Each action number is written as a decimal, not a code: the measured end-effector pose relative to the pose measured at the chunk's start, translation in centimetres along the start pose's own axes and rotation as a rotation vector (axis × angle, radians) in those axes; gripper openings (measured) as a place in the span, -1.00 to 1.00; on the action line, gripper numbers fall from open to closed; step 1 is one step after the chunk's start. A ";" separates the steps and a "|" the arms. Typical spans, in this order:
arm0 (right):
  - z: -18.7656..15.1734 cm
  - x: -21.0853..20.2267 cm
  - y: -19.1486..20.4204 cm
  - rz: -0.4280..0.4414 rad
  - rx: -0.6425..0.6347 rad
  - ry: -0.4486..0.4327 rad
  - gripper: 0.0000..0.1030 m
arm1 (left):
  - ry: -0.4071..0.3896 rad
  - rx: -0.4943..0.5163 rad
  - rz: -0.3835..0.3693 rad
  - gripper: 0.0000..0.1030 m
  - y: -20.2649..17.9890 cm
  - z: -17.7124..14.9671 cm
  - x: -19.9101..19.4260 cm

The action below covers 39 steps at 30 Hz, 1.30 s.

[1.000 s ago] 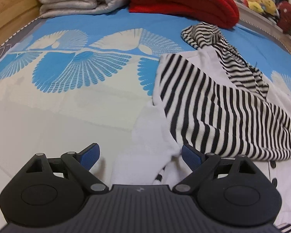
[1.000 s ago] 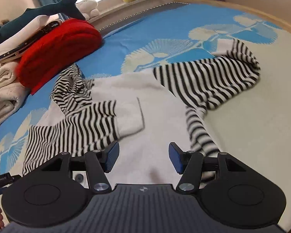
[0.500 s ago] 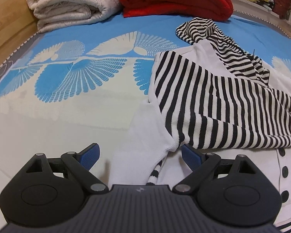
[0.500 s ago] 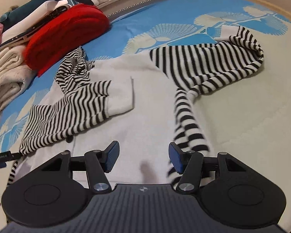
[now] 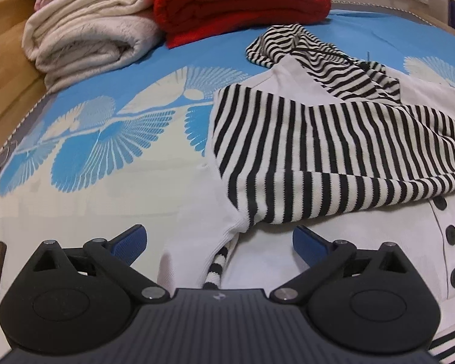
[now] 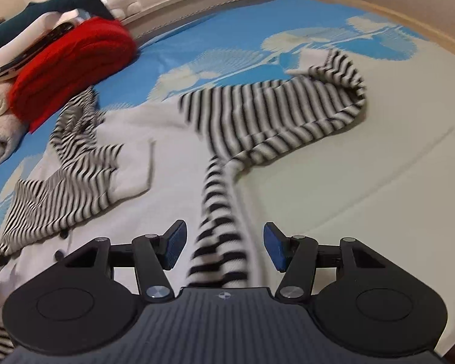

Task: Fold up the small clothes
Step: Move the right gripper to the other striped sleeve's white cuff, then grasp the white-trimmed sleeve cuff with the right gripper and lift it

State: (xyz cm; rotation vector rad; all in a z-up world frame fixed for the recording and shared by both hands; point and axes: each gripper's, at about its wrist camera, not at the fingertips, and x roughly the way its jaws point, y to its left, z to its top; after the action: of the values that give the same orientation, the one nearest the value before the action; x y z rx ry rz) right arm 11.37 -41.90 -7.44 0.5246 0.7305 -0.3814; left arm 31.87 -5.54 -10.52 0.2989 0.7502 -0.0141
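A small white cardigan (image 5: 342, 248) with black-and-white striped sleeves and a striped hood lies spread on a bed (image 5: 75, 206) covered in a blue and cream fan-patterned sheet. Its white front carries a row of dark round buttons (image 5: 451, 233) running along the placket. The garment's long axis runs from the bed's near edge, where the hem lies, toward the far end, where the striped hood (image 5: 291, 45) is bunched just short of the folded piles. One striped sleeve (image 5: 333, 157) is folded across the white chest, its stripes running crosswise to the sleeve's length. In the right wrist view the other striped sleeve (image 6: 276, 118) trails out sideways toward the bed's wooden side edge, curls back on itself, and a narrow striped band (image 6: 220, 227) runs from it down toward the camera; this view is blurred.

The left tongs (image 5: 220, 244) are opening, pads wide apart, with the white corner of the hem and a thin striped trim lying between them, not pressed. The right tongs (image 6: 224, 244) stand apart, the striped band between the pads without contact on either.

At the bed's far end sit a folded red knit (image 5: 242, 3) and a stack of cream blankets (image 5: 88, 39), well apart from the cardigan's body
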 end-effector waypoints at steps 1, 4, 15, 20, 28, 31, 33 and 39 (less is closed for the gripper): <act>0.2 0.0 -0.4 -0.008 0.007 -0.007 0.13 | 0.000 0.007 0.001 0.99 -0.1 0.0 0.0; 1.2 -0.5 -1.3 -0.047 0.004 -0.049 0.13 | 0.005 0.022 -0.004 0.99 -0.3 -0.1 0.1; 7.9 0.7 -6.3 -0.308 -0.005 -0.317 0.13 | 0.020 0.058 0.006 0.99 -0.8 -0.4 0.8; 10.2 3.9 -9.2 -0.444 0.028 -0.406 0.16 | 0.030 0.059 0.045 0.99 -0.3 -0.1 1.8; 12.8 10.6 -10.5 -0.371 -0.052 -0.321 0.26 | 0.066 0.027 0.039 0.99 0.2 0.0 2.5; 14.0 13.2 -9.2 -0.292 -0.130 -0.272 0.28 | 0.067 0.042 0.051 0.99 0.0 -0.1 2.8; 14.8 15.2 -8.0 -0.282 -0.141 -0.263 0.32 | 0.073 0.053 0.053 0.99 -0.2 -0.2 3.1; 15.7 17.4 -8.3 -0.468 0.018 -0.288 -0.79 | 0.058 0.013 0.070 0.99 0.6 0.2 2.9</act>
State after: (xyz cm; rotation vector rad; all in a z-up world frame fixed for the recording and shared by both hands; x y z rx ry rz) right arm 27.43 -60.13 -12.60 0.3009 0.5650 -0.8819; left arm 34.23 -4.71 -12.19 0.3391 0.7972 0.0559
